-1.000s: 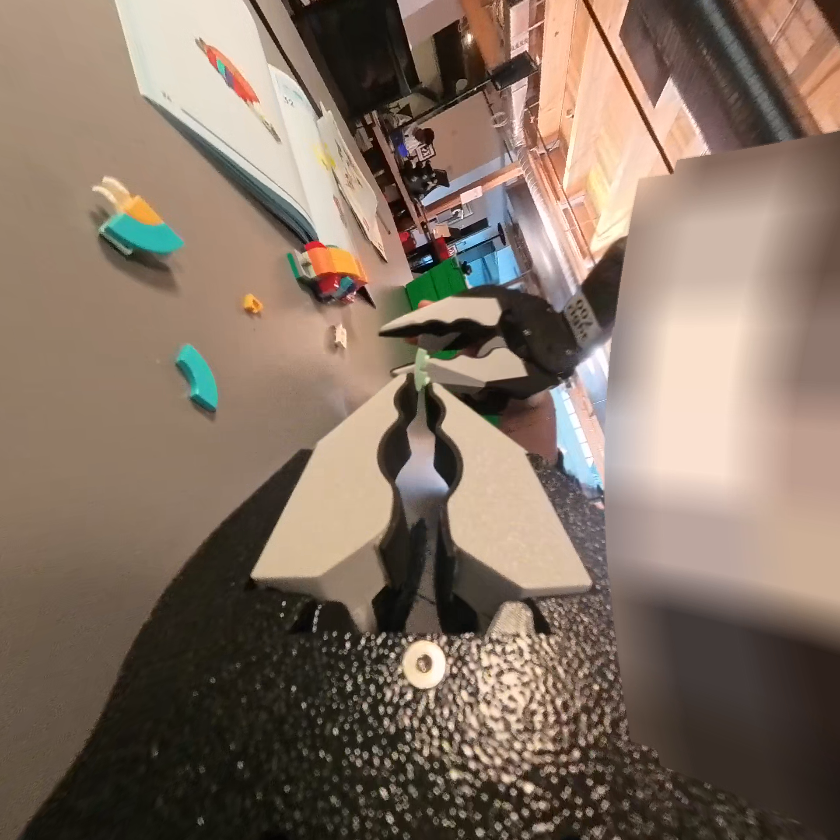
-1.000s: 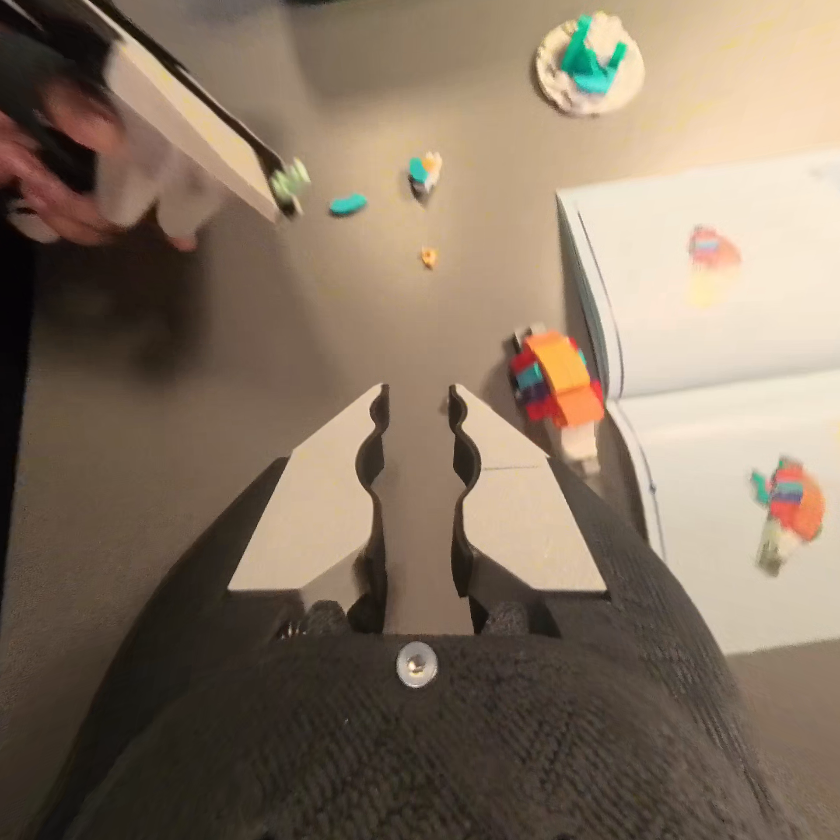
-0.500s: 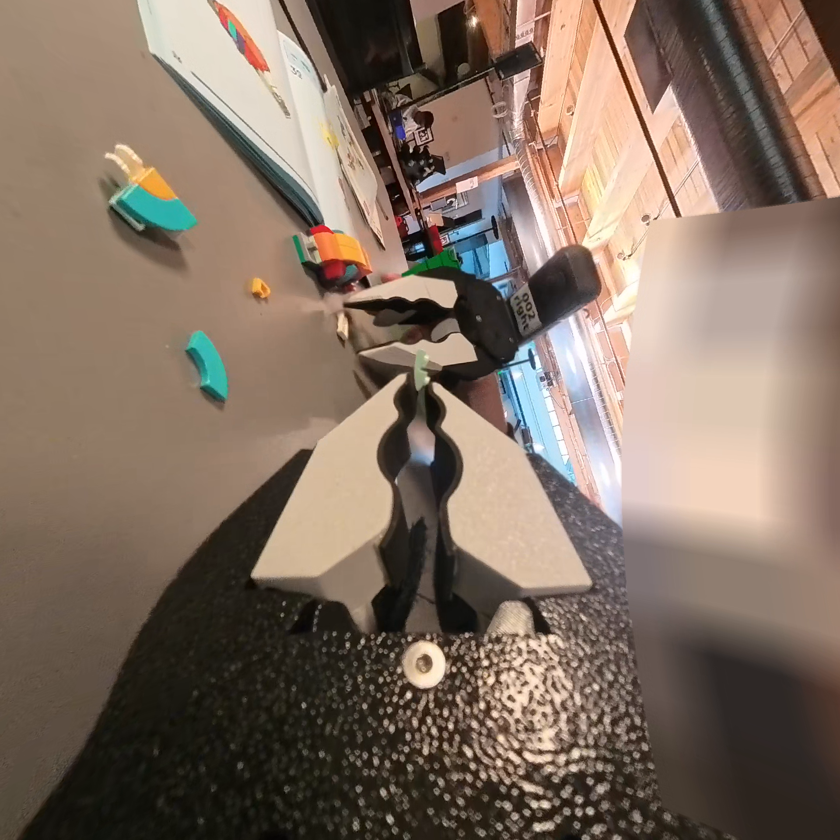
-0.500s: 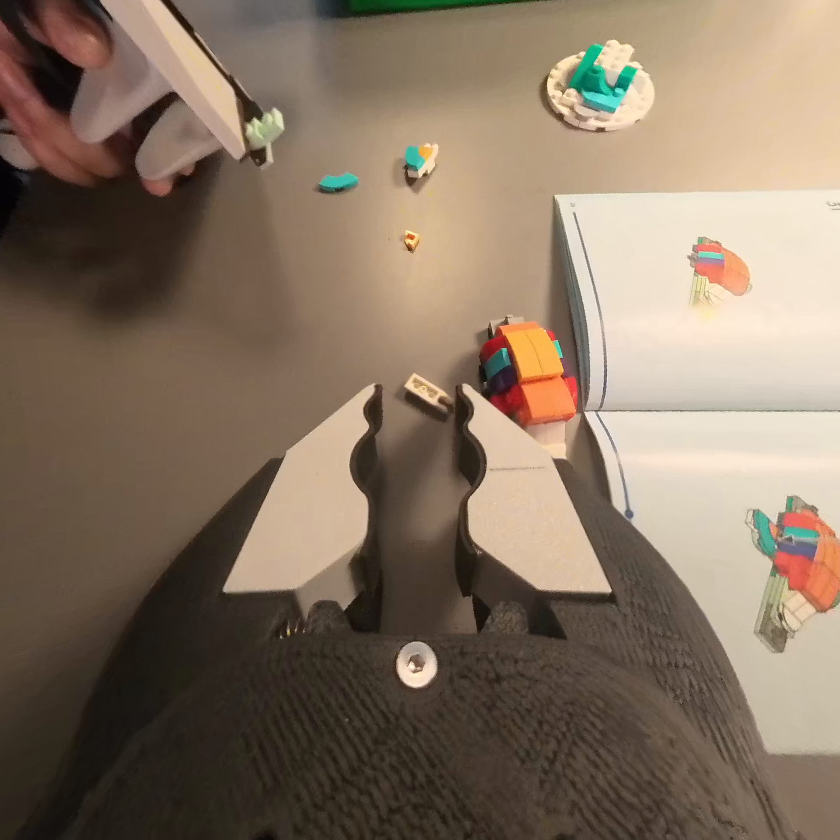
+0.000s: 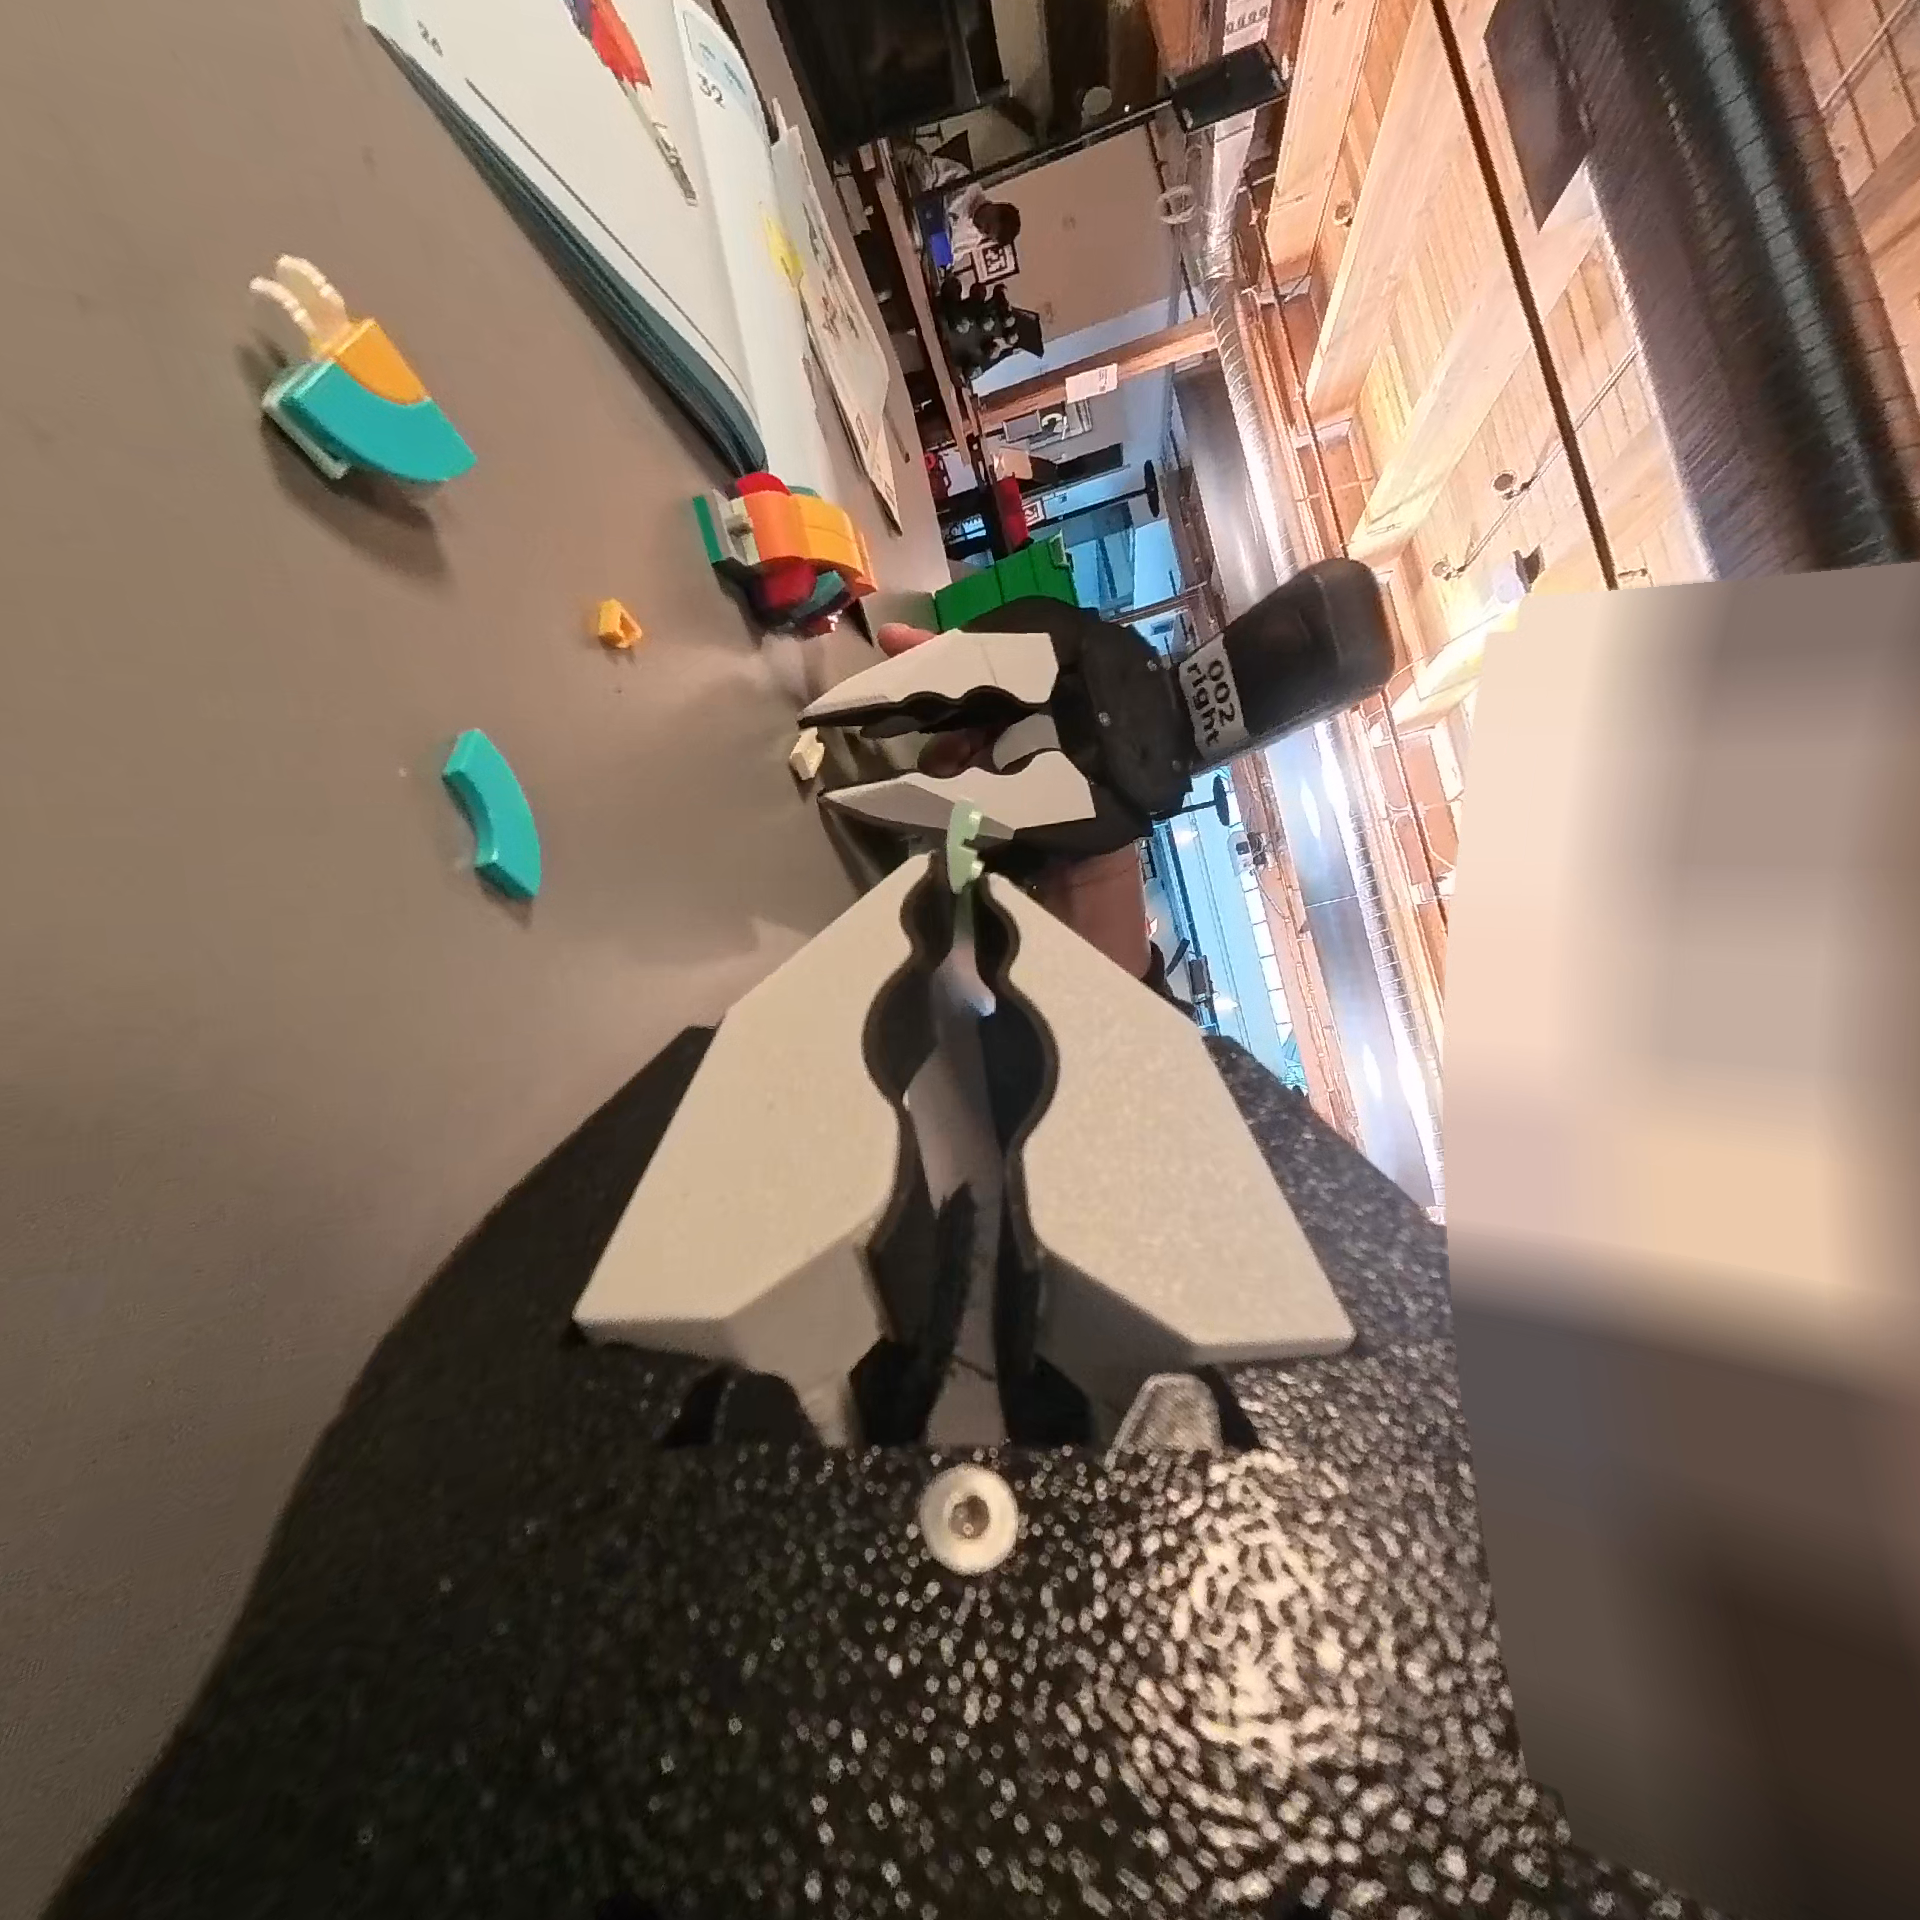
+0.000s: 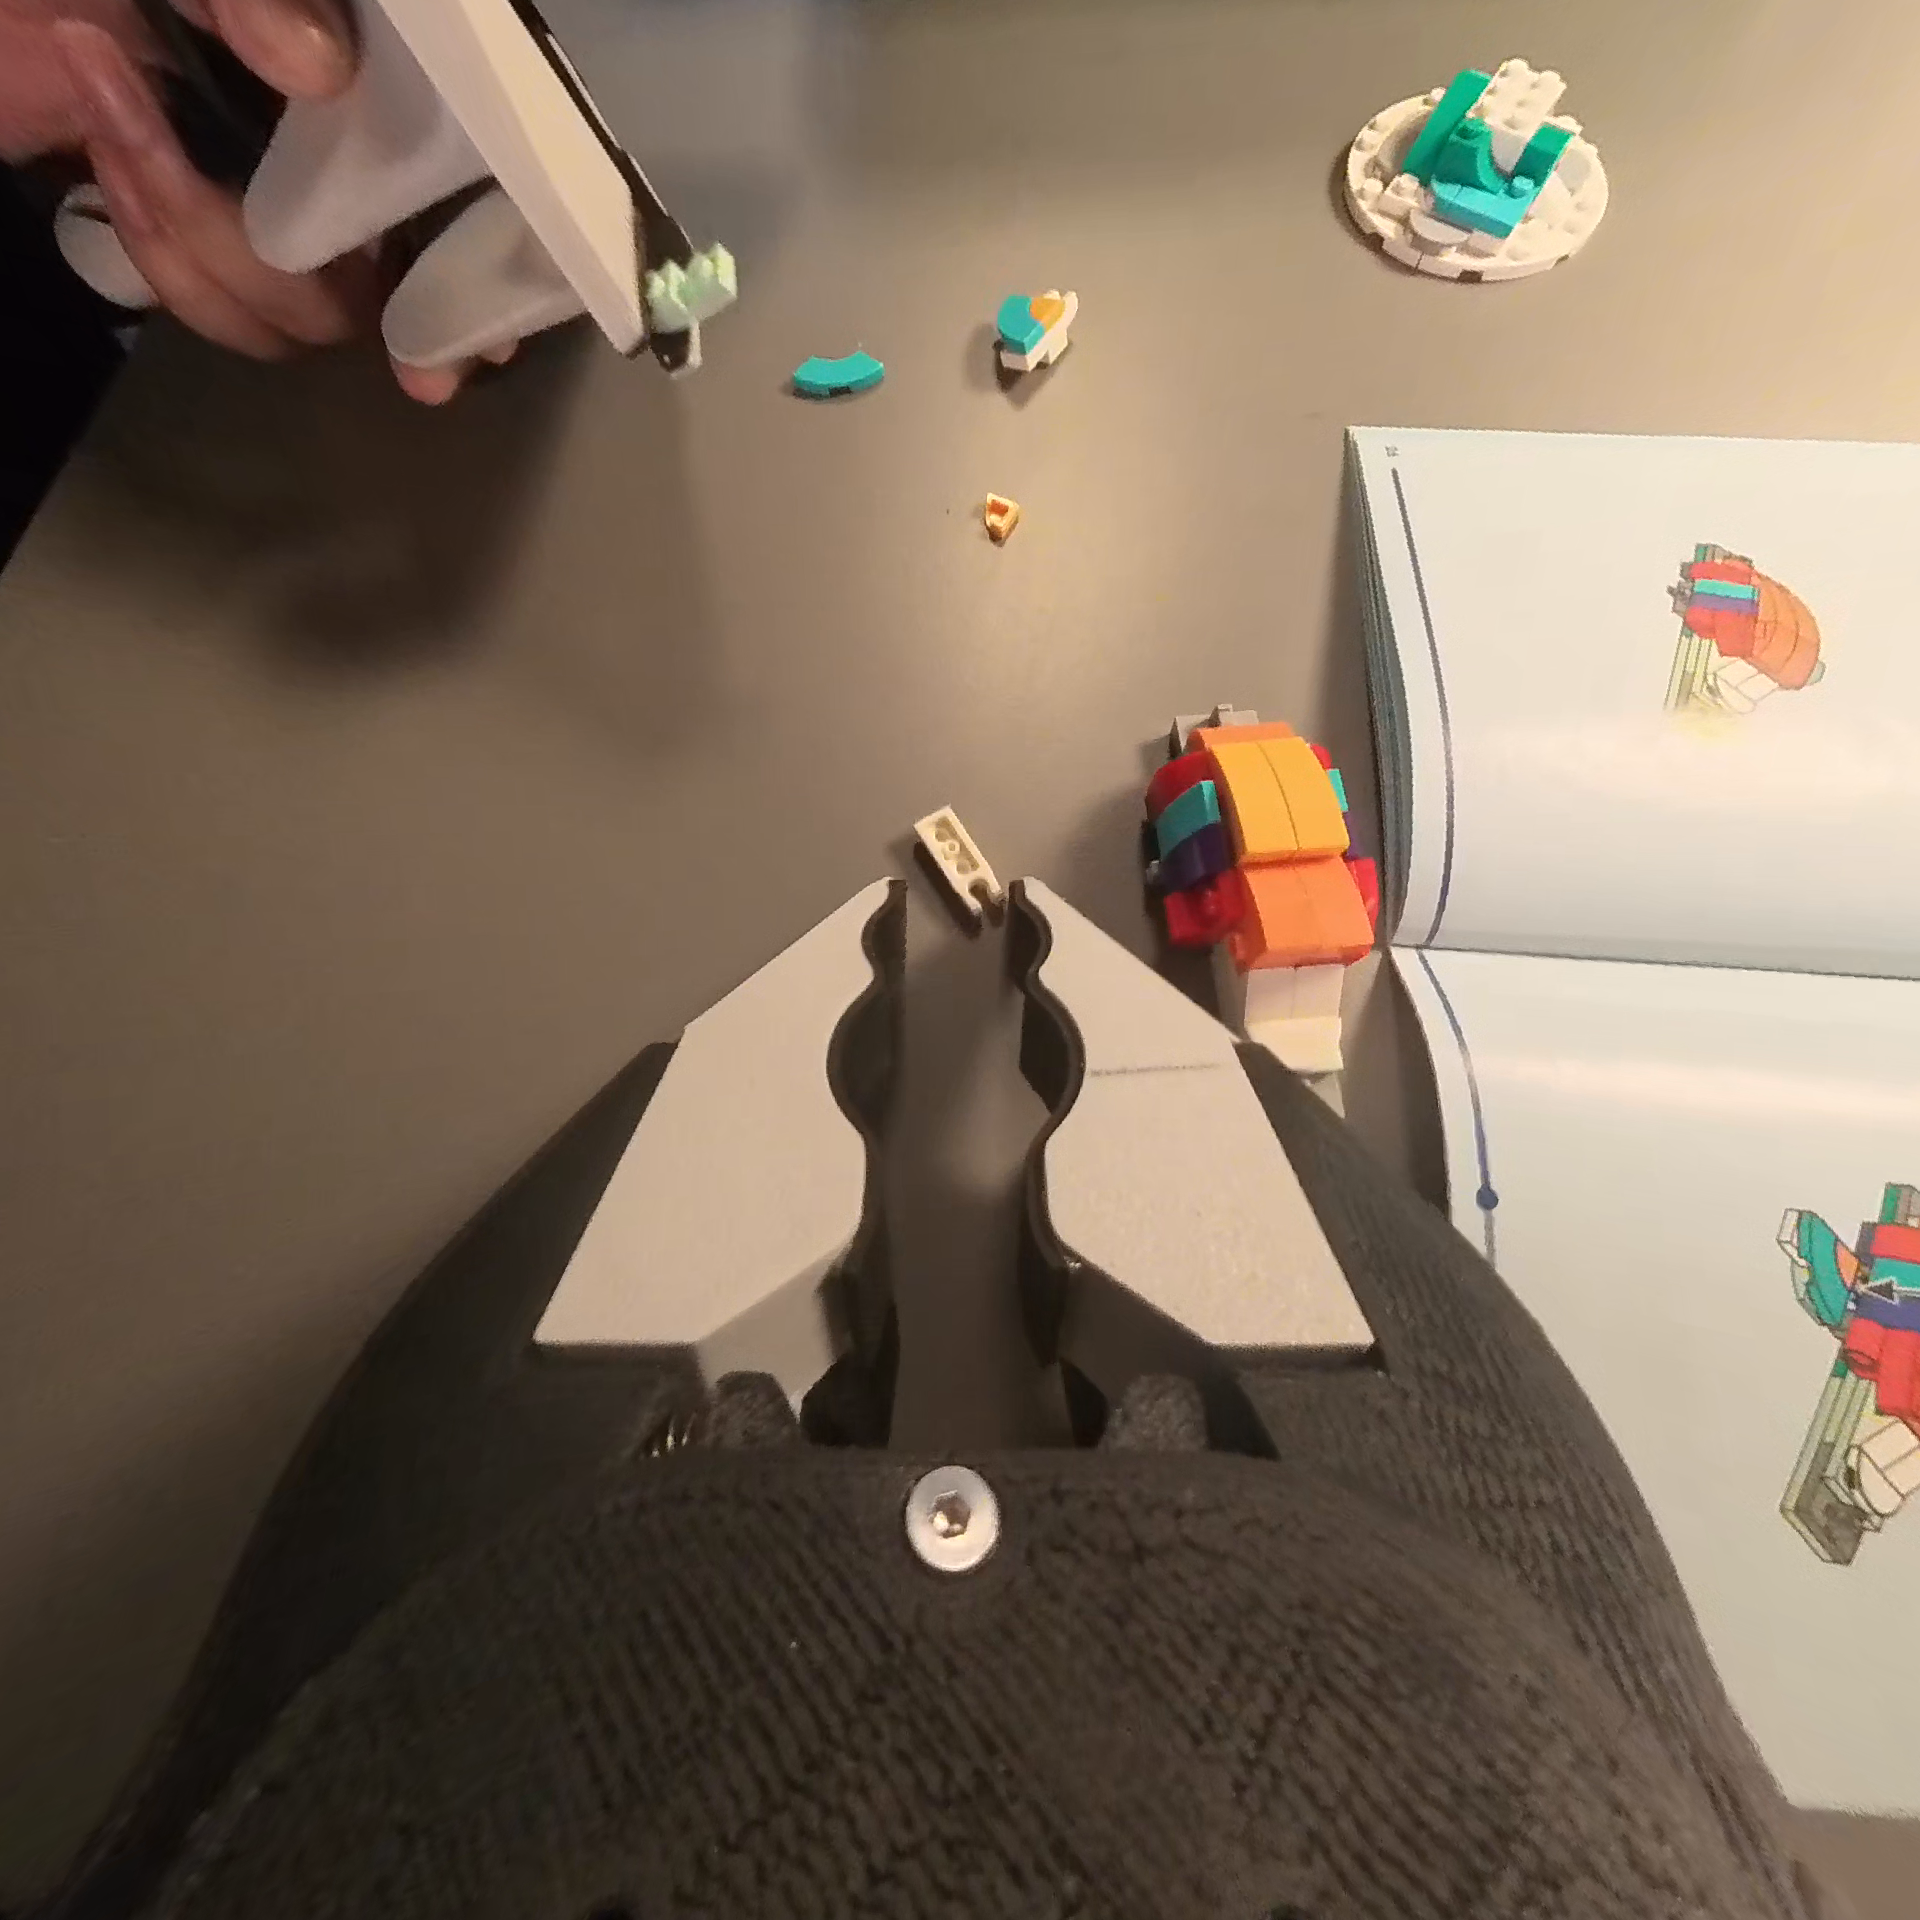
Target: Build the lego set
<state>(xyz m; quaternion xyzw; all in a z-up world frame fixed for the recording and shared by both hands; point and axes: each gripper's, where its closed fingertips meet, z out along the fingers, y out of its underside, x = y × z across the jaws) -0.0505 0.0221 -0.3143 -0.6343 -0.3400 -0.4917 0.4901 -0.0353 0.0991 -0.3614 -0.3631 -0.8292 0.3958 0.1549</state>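
Observation:
My left gripper (image 5: pixel 961 883) is shut on a small pale green toothed piece (image 5: pixel 964 847) and holds it above the table; it also shows in the right wrist view (image 6: pixel 665 312) at upper left with the green piece (image 6: pixel 691 283). My right gripper (image 6: pixel 954 891) is open, low over the table, its tips on either side of a small tan plate (image 6: pixel 958 857). The plate touches the right tip. The right gripper also shows in the left wrist view (image 5: pixel 821 758) beside the tan plate (image 5: pixel 805 752). An orange, red and teal model (image 6: pixel 1262 862) lies just right of the right gripper.
An open instruction booklet (image 6: pixel 1662 727) lies to the right. A teal curved piece (image 6: pixel 836 372), a small teal-orange assembly (image 6: pixel 1034 327) and a tiny orange piece (image 6: pixel 1000 516) lie farther off. A white round base (image 6: pixel 1475 177) with teal parts stands at the far right.
My right gripper has moved forward and down to the tan plate, which now sits between its tips. My left gripper has kept hold of the green piece and drifted slightly.

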